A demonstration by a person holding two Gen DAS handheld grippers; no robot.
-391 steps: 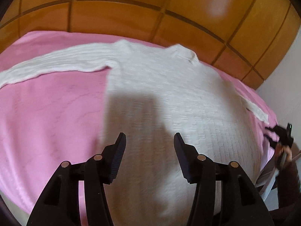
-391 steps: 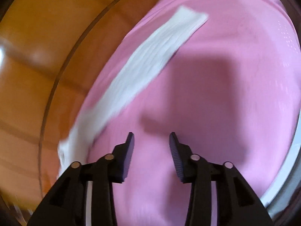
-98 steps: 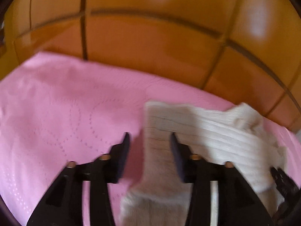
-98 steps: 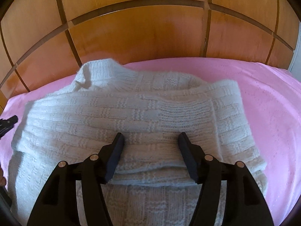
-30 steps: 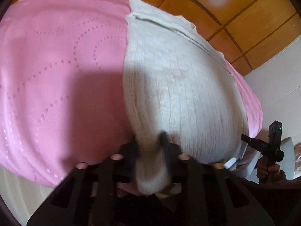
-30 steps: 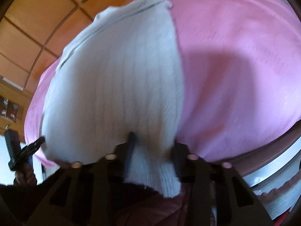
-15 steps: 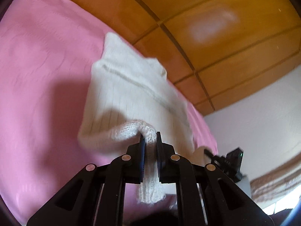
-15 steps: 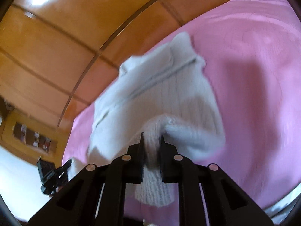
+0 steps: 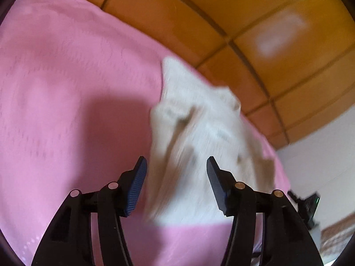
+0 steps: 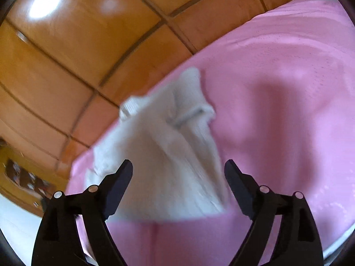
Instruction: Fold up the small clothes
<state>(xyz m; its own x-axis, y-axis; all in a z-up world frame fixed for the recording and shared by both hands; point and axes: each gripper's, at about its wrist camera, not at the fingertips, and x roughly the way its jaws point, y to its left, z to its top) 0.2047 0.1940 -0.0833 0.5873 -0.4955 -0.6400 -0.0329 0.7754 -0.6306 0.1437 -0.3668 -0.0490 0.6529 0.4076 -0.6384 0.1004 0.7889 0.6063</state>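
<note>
My left gripper (image 9: 176, 166): jaws spread wide — nothing held between the black fingers with blue ribbed pads (image 9: 135, 186).
My right gripper (image 10: 178, 170): jaws spread wide, holding nothing; black fingers apart over the garment.
White knitted sweater (image 9: 199, 146): lies in a folded bundle on the pink bedspread, beyond both sets of fingertips, blurred in both views; contact with my fingers cannot be told.
Sweater position (image 10: 164, 155): near the far edge of the bed, close to the headboard.
Pink quilted bedspread (image 9: 66, 88): carries the sweater — dotted stitching visible.
Glossy orange-brown wooden panelled headboard (image 10: 77, 44): rises behind the bed.
</note>
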